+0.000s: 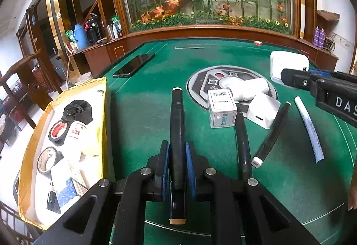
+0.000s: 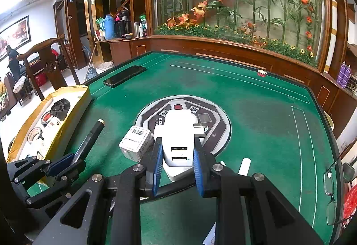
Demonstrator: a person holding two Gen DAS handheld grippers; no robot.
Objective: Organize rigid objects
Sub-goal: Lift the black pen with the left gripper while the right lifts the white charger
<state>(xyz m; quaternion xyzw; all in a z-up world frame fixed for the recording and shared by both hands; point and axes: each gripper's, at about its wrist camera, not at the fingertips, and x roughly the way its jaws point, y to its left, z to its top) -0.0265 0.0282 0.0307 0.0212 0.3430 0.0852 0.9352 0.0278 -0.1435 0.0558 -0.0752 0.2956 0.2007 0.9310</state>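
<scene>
A black marker points away, clamped lengthwise between pads, a white charger is gripped likewise, while a labelled cube, two more markers and a white tube lie on the felt right of a yellow tray

I see black phone near table's far left edge, red chip at far edge, eyeglasses on right edge
</scene>
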